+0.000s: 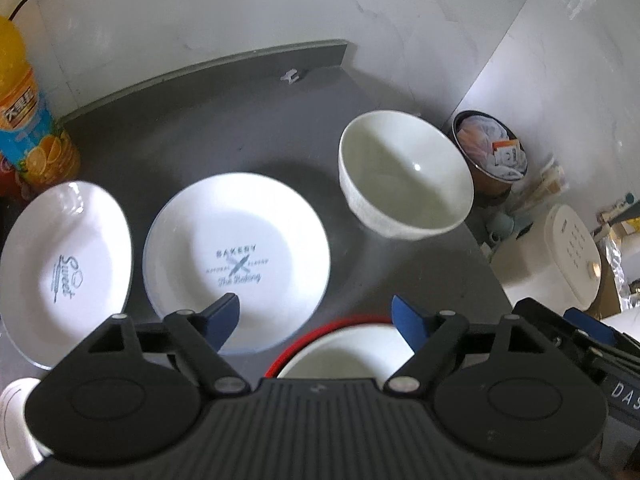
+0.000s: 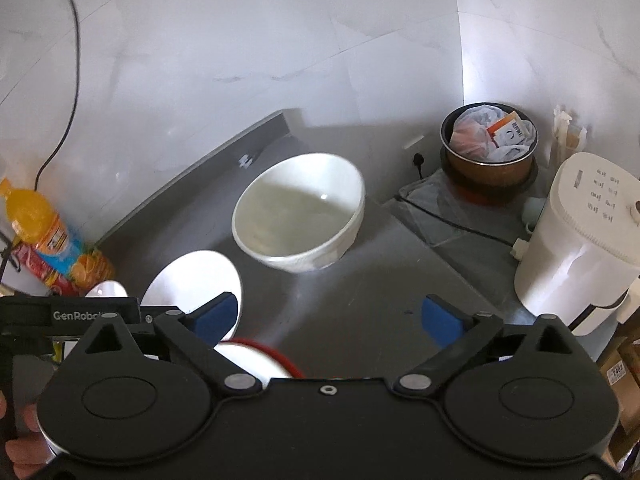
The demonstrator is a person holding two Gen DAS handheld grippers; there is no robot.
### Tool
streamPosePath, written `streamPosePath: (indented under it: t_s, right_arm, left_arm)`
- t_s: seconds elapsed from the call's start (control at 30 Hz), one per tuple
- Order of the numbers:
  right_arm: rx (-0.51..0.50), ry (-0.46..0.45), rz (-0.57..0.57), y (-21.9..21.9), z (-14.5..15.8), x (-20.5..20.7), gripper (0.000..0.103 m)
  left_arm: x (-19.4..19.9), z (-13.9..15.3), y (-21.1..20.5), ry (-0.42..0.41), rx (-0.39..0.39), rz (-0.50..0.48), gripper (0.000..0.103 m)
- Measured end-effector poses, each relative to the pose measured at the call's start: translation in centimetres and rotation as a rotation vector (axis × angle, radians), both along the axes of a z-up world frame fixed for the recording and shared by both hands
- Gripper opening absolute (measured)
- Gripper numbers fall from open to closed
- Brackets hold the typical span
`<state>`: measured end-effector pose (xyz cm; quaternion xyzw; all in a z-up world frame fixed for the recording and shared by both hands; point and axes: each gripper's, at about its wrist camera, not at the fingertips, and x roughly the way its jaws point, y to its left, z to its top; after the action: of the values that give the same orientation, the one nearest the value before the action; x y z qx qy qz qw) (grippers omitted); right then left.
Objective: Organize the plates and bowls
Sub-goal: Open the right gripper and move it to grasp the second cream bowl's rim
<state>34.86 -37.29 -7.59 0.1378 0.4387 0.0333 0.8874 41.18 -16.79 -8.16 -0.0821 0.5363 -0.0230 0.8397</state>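
Grey marble walls close in a dark tabletop [image 1: 256, 136] where two printed plates [image 1: 236, 256] lie flat side by side, a plain white bowl [image 1: 404, 176] sits upright at the far right edge, and a red-rimmed bowl [image 1: 344, 344] lies nearest. Both the left gripper [image 1: 316, 316] and the right gripper [image 2: 332, 316] hover released, holding nothing. Best take a bowl by its rim, mouth kept upward, and nest it level; round ware has no long axis.

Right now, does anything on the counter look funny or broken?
Nothing looks broken or spilled. The white bowl sits near the counter's right edge, and both plates lie flat. The orange bottle stands upright.
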Motion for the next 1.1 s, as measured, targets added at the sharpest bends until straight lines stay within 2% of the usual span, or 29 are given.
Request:
streamPosePath:
  t_s: [0.37, 0.53, 0.67, 1.1]
  right_arm:
    - [0.044, 0.020, 0.010, -2.2, -1.8, 4.7, 0.098]
    - [0.068, 0.057, 0.011, -3.1, -3.3, 7.3, 0.088]
    - [0.084, 0.079, 0.034, -3.1, -4.4, 9.2, 0.087]
    - [0.128, 0.148, 0.046, -3.6, -8.0, 13.4, 0.082]
  left_arm:
    - [4.7, -0.8, -1.3, -0.001, 0.002, 0.043, 0.082]
    - [6.7, -1.2, -1.5, -0.001, -0.012, 0.082, 0.082]
    - [8.2, -1.5, -1.9, -0.011, -0.017, 0.089, 0.082]
    - [11.8, -5.2, -3.6, 0.046, -0.023, 0.112, 0.075]
